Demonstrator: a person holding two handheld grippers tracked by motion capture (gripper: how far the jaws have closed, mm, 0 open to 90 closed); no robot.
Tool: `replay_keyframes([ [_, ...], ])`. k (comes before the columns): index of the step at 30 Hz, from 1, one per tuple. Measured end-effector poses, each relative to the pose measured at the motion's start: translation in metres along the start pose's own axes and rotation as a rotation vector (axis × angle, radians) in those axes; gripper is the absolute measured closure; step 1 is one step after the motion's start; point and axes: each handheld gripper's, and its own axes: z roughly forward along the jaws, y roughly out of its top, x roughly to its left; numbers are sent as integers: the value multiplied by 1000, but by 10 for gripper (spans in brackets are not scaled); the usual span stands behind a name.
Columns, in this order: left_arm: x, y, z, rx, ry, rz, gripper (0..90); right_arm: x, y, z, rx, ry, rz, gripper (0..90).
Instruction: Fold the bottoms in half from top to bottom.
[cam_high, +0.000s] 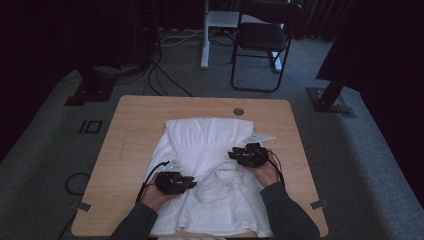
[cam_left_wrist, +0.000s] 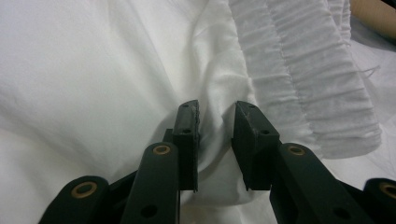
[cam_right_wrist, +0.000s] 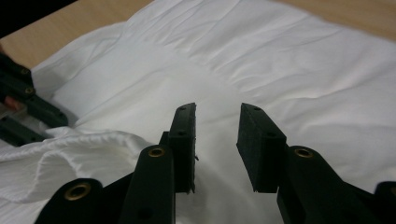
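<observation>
White garment (cam_high: 207, 150) lies flat mid-counter (cam_high: 135, 125), crumpled strap bunched at its 5 o'clock. Your left gripper (cam_high: 192, 183) and right gripper (cam_high: 235, 154) flank that bunch, jaws released, nothing pinched (likely poised to regrip for folding).

White garment (cam_high: 210, 150): thin matt woven cloth, softly creased, with a finely gathered, ribbed band (cam_left_wrist: 308, 79) that looks rougher. Table (cam_high: 135, 125): light wood-grain top, smooth, low sheen. Left gripper (cam_left_wrist: 215, 135) and right gripper (cam_right_wrist: 217, 140): matt black plastic links, brass-coloured metal bushings at the pivots, pads dull and slightly grainy. Floor (cam_high: 50, 130): grey carpet, coarse.
</observation>
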Motion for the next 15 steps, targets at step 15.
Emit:
replay_keyframes([
  [15, -9, 33, 8, -34, 82, 27, 657, 47, -55, -10, 147, 103, -9, 708],
])
